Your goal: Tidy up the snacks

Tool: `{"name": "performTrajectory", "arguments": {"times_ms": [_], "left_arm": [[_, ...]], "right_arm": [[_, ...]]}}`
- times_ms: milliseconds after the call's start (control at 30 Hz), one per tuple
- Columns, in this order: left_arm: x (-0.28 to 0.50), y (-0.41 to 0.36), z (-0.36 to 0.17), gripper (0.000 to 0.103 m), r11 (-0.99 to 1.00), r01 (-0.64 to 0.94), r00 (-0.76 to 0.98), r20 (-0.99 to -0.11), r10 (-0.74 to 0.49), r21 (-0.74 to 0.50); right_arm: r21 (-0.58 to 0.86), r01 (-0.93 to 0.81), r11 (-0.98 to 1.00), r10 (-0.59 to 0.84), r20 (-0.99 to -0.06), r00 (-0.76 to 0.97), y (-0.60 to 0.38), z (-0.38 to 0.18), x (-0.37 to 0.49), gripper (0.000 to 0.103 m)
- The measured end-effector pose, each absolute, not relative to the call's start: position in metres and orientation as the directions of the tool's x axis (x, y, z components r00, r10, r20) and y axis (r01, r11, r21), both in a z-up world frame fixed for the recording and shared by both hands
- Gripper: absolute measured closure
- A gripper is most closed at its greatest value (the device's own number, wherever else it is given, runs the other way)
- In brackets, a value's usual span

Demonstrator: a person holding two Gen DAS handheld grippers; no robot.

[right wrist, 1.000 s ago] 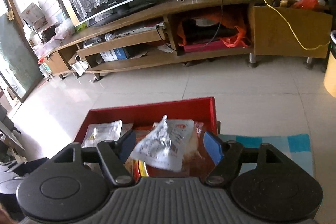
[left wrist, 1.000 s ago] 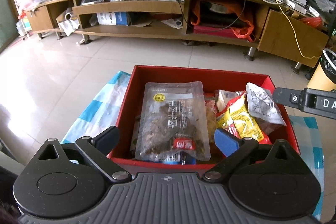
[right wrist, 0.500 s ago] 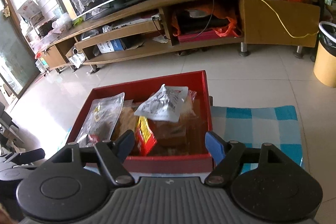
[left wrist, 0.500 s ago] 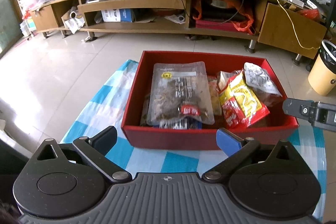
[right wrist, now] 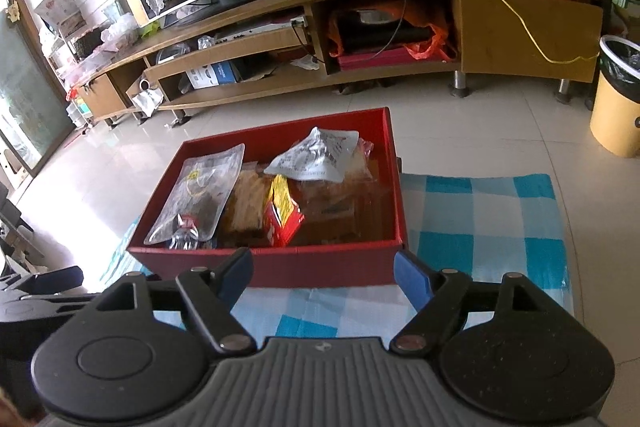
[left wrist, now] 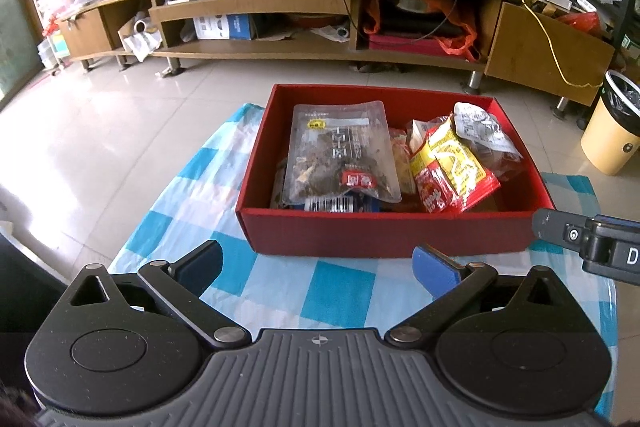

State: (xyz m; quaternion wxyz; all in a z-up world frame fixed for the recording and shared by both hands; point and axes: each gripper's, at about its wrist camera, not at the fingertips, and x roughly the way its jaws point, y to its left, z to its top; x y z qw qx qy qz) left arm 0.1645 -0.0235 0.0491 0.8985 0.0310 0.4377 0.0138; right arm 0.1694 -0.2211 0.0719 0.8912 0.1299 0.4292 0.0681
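A red box (left wrist: 384, 233) (right wrist: 320, 265) sits on a blue-and-white checked cloth (left wrist: 340, 287) (right wrist: 488, 227). Inside lie several snack packs: a clear pouch of dark snacks (left wrist: 340, 151) (right wrist: 204, 187), a red-and-yellow bag (left wrist: 452, 167) (right wrist: 284, 213) and a silver-white pack (left wrist: 480, 127) (right wrist: 320, 155). My left gripper (left wrist: 318, 261) hangs open over the cloth, just in front of the box's near wall, nothing between its fingers. My right gripper (right wrist: 324, 273) is also in front of the near wall, its jaws opening and empty. The right gripper's finger (left wrist: 588, 241) shows at the left wrist view's right edge.
A long wooden TV stand (left wrist: 320, 23) (right wrist: 320, 39) with a television, cables and cluttered shelves runs across the back. A yellow bin (left wrist: 612, 127) (right wrist: 618, 95) stands on the tiled floor at the right. Pale tiles (left wrist: 120, 131) surround the cloth.
Both grippers have drawn back from above the box to in front of its near wall. The silver-white pack that was between my right fingers now lies in the box, and those jaws stand wider.
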Motion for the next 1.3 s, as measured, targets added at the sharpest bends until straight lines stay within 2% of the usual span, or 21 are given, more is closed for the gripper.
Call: {"name": "performTrajectory", "arguments": {"times_ms": [1300], "left_arm": [[0.083,-0.021,0.058,0.000,0.998,0.041,0.636,-0.771,0.007,0.043]], "right_arm": [[0.297,-0.012,0.955,0.242,-0.754,0.611,-0.210,0.075,0.078,0.021]]}}
